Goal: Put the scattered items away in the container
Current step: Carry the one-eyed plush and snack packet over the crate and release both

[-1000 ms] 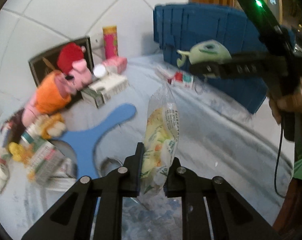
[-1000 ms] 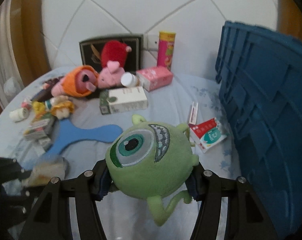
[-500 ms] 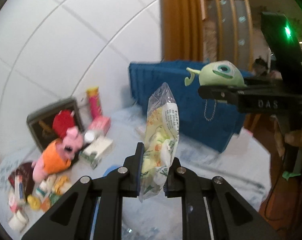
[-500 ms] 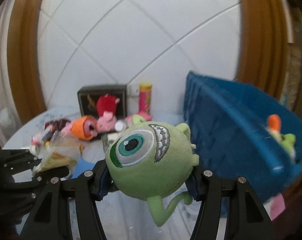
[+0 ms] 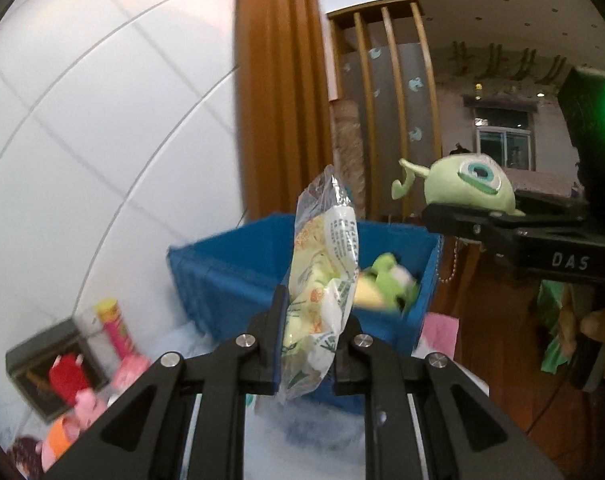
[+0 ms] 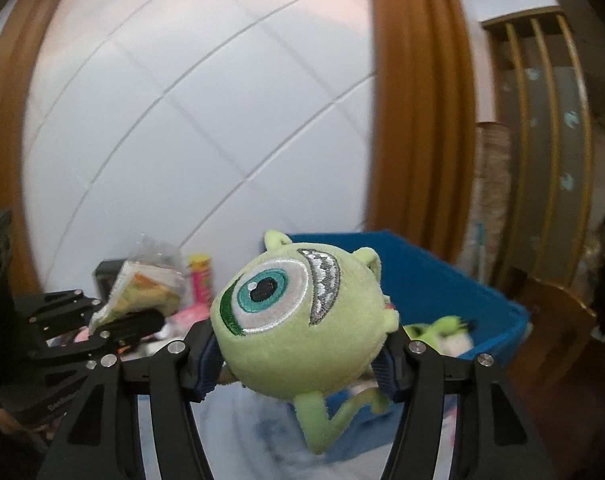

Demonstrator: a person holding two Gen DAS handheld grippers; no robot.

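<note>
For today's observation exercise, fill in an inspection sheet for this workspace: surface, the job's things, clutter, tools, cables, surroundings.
Surface: pale cloth-covered table, blurred.
Job's things: blue crate open on the table, a green plush already inside; snack packet and one-eyed green plush held in the air in front of the crate.
Clutter: pink tube can, dark box, red and pink plush toys at far left of the table.
Tools: left tool shut on the snack packet; right tool shut on the one-eyed green plush.
Cables: a thin dark cable hangs below the right tool's handle.
Surroundings: white tiled wall, wooden trim, slatted screen.
</note>
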